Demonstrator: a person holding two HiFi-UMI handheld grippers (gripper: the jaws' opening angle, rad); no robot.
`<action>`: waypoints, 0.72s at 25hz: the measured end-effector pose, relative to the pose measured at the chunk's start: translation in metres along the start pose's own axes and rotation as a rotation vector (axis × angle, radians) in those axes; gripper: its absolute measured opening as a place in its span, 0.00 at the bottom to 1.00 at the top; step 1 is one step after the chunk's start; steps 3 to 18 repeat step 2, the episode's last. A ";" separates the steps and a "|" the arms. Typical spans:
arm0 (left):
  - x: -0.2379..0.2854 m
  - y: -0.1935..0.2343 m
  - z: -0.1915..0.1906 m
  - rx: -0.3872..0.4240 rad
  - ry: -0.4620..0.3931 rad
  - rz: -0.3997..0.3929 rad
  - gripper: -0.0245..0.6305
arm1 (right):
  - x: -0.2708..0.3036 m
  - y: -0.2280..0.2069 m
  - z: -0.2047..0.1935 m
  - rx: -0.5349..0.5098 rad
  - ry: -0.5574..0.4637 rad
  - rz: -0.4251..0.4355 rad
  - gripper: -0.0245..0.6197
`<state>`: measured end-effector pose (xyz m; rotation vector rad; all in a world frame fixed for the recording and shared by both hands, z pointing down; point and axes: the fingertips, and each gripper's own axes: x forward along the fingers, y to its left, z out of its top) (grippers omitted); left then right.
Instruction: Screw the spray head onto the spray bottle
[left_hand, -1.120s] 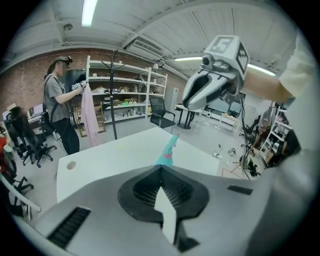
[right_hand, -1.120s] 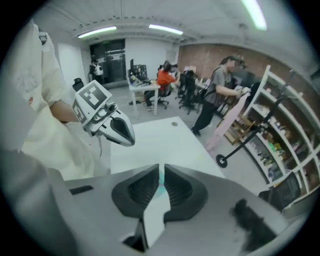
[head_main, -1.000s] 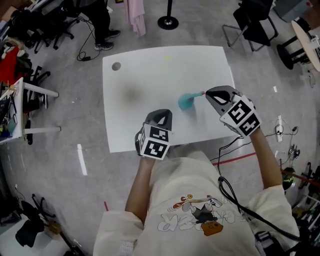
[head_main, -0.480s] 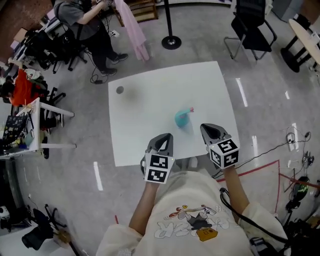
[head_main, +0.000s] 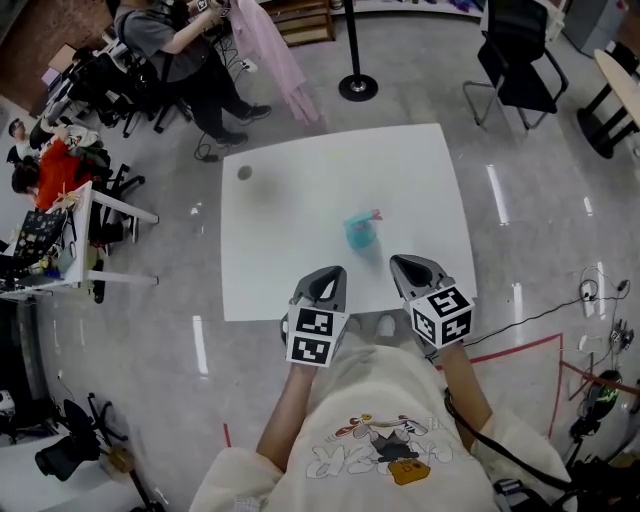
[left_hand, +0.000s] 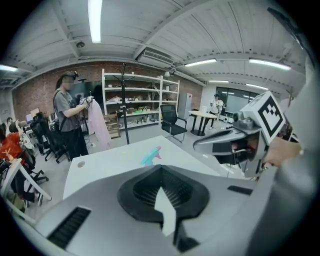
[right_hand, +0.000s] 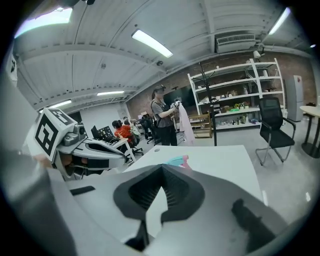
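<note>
A teal spray bottle (head_main: 360, 231) with a pink spray head on top stands near the middle of the white table (head_main: 290, 200); it also shows as the bottle (left_hand: 150, 156) in the left gripper view and the bottle (right_hand: 177, 160) in the right gripper view. My left gripper (head_main: 328, 276) is shut and empty at the table's near edge, left of the bottle. My right gripper (head_main: 402, 267) is shut and empty at the near edge, right of the bottle. Both are apart from the bottle.
A round grey spot (head_main: 245, 172) marks the table's far left corner. A person (head_main: 175, 50) stands beyond the table by a pink garment. A black stand (head_main: 357, 85) and chairs (head_main: 515, 60) lie behind; a side desk (head_main: 60, 240) is at left.
The right gripper let go of the bottle's spray head and drew back to the near edge, rolling upright. The left gripper shifted slightly. The bottle now stands alone on the table.
</note>
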<state>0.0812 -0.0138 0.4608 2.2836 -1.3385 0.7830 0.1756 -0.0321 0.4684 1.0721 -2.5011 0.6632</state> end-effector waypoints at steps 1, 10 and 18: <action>0.000 -0.002 -0.001 0.000 0.004 -0.003 0.05 | 0.000 0.003 -0.001 0.005 0.001 0.014 0.05; 0.000 -0.004 -0.003 0.000 0.008 -0.006 0.05 | 0.000 0.006 -0.001 0.010 0.001 0.029 0.05; 0.000 -0.004 -0.003 0.000 0.008 -0.006 0.05 | 0.000 0.006 -0.001 0.010 0.001 0.029 0.05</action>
